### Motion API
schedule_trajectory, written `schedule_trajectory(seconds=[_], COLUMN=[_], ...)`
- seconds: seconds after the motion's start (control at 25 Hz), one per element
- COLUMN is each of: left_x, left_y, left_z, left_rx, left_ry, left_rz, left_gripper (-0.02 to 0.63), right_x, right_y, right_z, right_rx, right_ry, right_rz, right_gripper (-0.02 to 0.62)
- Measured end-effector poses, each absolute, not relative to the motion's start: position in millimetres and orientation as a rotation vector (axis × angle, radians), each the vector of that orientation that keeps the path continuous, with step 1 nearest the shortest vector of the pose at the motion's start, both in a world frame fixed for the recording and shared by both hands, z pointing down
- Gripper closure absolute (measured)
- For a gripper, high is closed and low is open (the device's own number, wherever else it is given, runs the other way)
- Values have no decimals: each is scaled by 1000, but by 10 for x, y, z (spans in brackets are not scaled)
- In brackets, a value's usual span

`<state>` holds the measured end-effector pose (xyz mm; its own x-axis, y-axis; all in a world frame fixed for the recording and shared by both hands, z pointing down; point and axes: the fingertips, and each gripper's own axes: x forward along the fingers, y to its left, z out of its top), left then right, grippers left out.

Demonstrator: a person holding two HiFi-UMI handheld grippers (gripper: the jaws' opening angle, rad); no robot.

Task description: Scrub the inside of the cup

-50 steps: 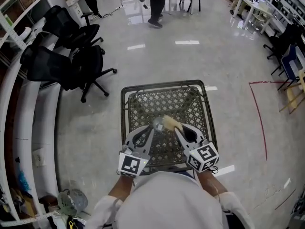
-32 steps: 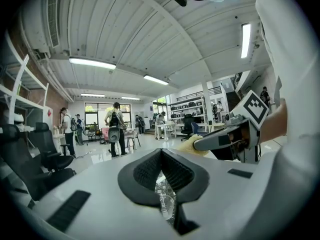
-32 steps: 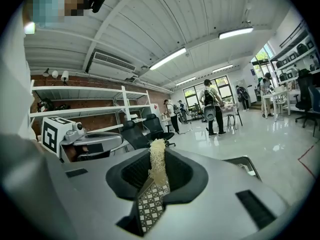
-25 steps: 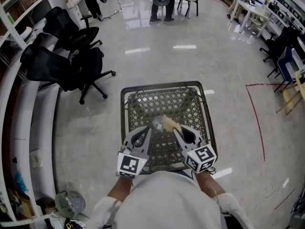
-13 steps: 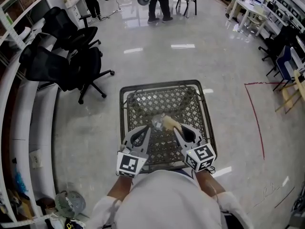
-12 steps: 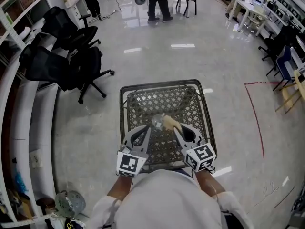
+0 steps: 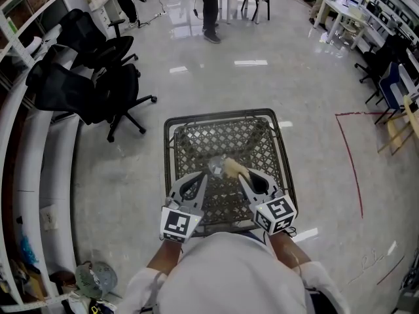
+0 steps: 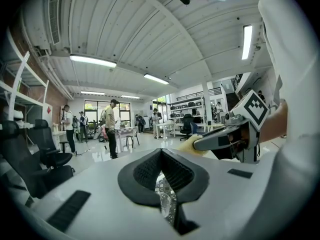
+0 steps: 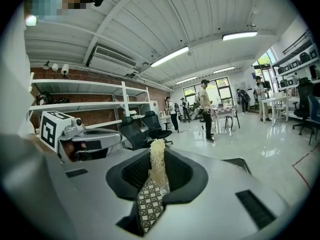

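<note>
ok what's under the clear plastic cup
The dark metal lattice tabletop lies below the clear plastic cup and shows through it. The person's head hides the table's near edge.

Head cam looks steeply down on the mesh table point(image 7: 222, 116); each gripper cam rides close behind its own jaws facing about level across the room, left view catching the right gripper point(image 8: 200, 143), right view the left gripper point(image 9: 119, 136), all sharing the standing person point(image 7: 209, 12).

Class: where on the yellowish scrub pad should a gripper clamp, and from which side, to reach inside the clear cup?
Clamp its near end, coming from the person's side: the scrub pad is long and narrow, so its free far end could enter the cup.
</note>
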<state>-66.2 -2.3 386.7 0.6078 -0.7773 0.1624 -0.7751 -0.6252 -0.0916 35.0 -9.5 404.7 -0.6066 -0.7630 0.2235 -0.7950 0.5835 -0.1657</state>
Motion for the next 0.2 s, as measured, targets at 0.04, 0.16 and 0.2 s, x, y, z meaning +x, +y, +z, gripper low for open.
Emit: schedule_trajectory(seconds=[0.04,0.16,0.2], left_x=[-662,-667,-668], left_y=[-21,-18,-18], left_z=[3864,3849,3843], left_rx=[-2806,-2803,-2802], left_ry=[1355,1352,1350], left_rz=[-291,-290,-290], left_gripper=[575,575,575], right_x=[345,339,340], right_y=[-90,-88,-89], right_z=[4041,4033,4031], right_rx=[1323,1326,1329], right_ry=[-2680,-2681,-2682], right_rz=[378,374,371], right_gripper=[506,506,506])
